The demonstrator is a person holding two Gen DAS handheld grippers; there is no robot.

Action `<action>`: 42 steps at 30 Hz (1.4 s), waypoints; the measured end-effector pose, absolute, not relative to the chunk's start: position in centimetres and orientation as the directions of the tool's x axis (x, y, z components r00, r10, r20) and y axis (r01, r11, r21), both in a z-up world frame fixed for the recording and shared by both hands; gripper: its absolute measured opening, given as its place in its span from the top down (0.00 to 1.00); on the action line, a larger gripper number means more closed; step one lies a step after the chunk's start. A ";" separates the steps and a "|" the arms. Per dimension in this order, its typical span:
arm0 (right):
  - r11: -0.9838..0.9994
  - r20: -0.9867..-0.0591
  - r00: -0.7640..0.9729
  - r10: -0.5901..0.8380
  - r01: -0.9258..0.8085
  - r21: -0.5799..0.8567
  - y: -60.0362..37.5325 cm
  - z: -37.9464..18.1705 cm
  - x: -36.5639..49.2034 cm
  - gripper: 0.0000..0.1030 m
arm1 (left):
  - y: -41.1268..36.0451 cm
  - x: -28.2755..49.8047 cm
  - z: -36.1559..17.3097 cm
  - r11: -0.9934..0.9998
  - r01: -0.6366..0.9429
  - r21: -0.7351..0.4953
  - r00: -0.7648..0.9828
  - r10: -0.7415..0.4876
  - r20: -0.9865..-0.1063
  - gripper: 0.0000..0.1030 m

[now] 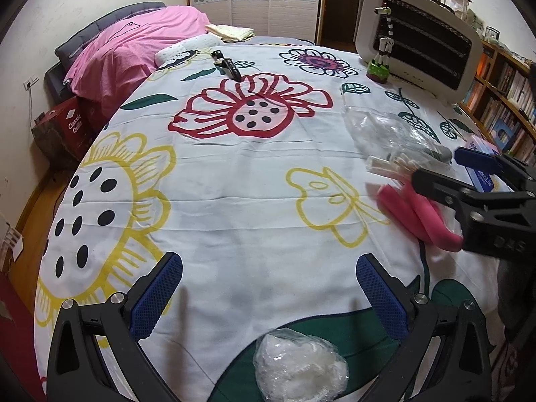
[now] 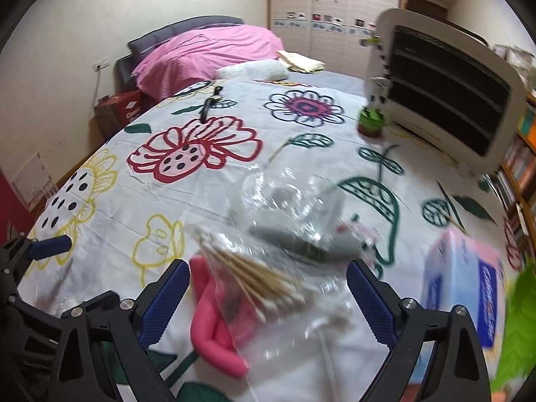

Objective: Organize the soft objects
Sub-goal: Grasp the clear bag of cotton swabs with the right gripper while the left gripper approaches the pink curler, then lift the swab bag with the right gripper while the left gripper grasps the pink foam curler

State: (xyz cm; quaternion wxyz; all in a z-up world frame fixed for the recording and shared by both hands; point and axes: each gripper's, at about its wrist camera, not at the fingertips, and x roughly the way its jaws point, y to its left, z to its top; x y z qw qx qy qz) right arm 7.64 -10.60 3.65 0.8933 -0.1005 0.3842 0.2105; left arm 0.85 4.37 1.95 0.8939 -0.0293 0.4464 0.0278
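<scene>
On the flowered bedspread [image 1: 254,181], with the pink foam curlers [image 2: 214,318] as your landmark:

- Pink foam curlers [image 1: 417,216]: lying flat on the cloth, directly ahead of your right gripper [image 2: 268,305]. They sit half under the next item, so a straight pinch would likely catch plastic as well.
- Bag of cotton swabs [image 2: 264,288]: clear plastic, draped across the curlers' far side, wooden sticks fanned out toward the tips. It looks dropped loosely, not stacked.
- Crumpled clear bag [image 2: 294,201]: just beyond the curlers, with a dark oblong thing inside; I cannot tell what it is.
- Blue tissue box [image 2: 462,284]: to the right of the curlers, near but apart.
- Bag of white fluff [image 1: 299,365]: well to the left of the curlers, close under your left gripper [image 1: 268,296], probably the next soft item for that hand.
- White heater [image 1: 418,40]: far beyond the curlers, with a small green-based toy [image 1: 378,70] at its foot.

Your right gripper stands spread wide above the curlers and swabs, nothing pressed between its pads. Your left gripper is likewise spread and empty. Judged from the scatter, sorting has barely begun.
</scene>
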 end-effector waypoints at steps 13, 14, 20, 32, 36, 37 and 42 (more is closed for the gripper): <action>0.905 -0.752 0.554 0.357 -0.405 0.130 -13.6 3.2 8.7 0.66 | 3.8 1.5 2.1 0.998 -0.055 -0.025 0.604 0.013 -0.797 0.00; 0.907 -0.749 0.554 0.363 -0.396 0.147 -13.9 3.2 8.5 0.68 | 3.6 1.4 2.2 0.998 -0.051 -0.025 0.607 0.011 -0.795 0.00; 0.912 -0.728 0.567 0.386 -0.354 0.208 -15.8 3.9 6.4 0.76 | 2.5 1.5 2.9 0.999 -0.020 -0.036 0.615 -0.016 -0.788 0.00; 0.906 -0.672 0.608 0.423 -0.294 0.304 -18.8 5.0 2.5 0.78 | -2.1 2.9 4.1 0.993 0.082 -0.081 0.604 -0.114 -0.789 0.00; 0.913 -0.656 0.636 0.407 -0.265 0.309 -20.2 5.4 1.4 0.78 | -3.6 3.8 3.9 0.993 0.096 -0.068 0.598 -0.112 -0.794 0.00; 0.914 -0.651 0.641 0.405 -0.261 0.312 -20.6 5.5 1.2 0.78 | -4.1 4.1 3.8 0.993 0.100 -0.063 0.595 -0.111 -0.796 0.00; 0.919 -0.637 0.665 0.390 -0.238 0.314 -22.1 5.9 0.3 0.78 | -5.7 5.0 2.8 0.995 0.092 -0.036 0.573 -0.083 -0.816 0.04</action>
